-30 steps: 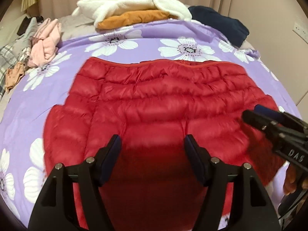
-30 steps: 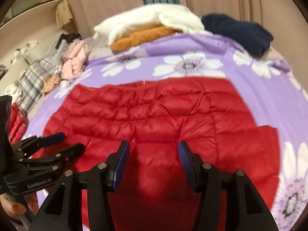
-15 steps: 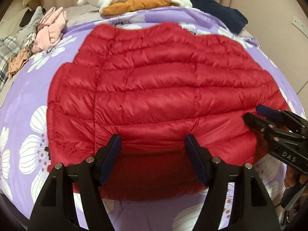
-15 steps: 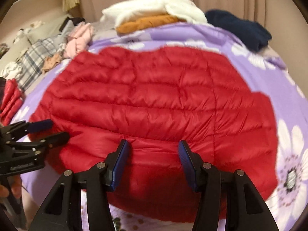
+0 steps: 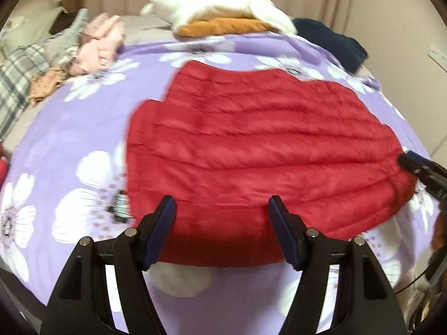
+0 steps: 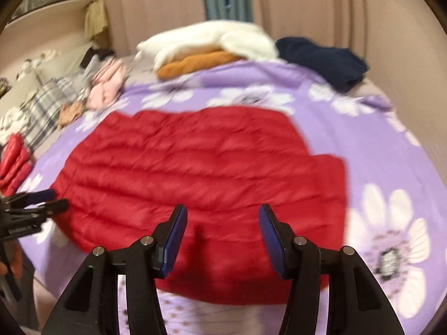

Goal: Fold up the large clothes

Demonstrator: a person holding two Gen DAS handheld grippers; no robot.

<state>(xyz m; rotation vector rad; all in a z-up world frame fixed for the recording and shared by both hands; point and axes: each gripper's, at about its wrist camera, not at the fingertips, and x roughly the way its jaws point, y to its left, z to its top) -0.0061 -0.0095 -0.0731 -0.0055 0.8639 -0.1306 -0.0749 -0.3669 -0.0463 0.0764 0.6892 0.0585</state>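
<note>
Lying flat on the purple floral bedspread (image 5: 83, 128), the red puffer jacket (image 5: 251, 145) risks sliding or springing back unfolded — its slick, puffy quilting gives the spread, empty left gripper (image 5: 222, 209) and right gripper (image 6: 220, 217) little bite.

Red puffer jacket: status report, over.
Left gripper and right gripper open, empty, over near hem. Red puffer jacket flat on floral bedspread. Nothing on it.
</note>
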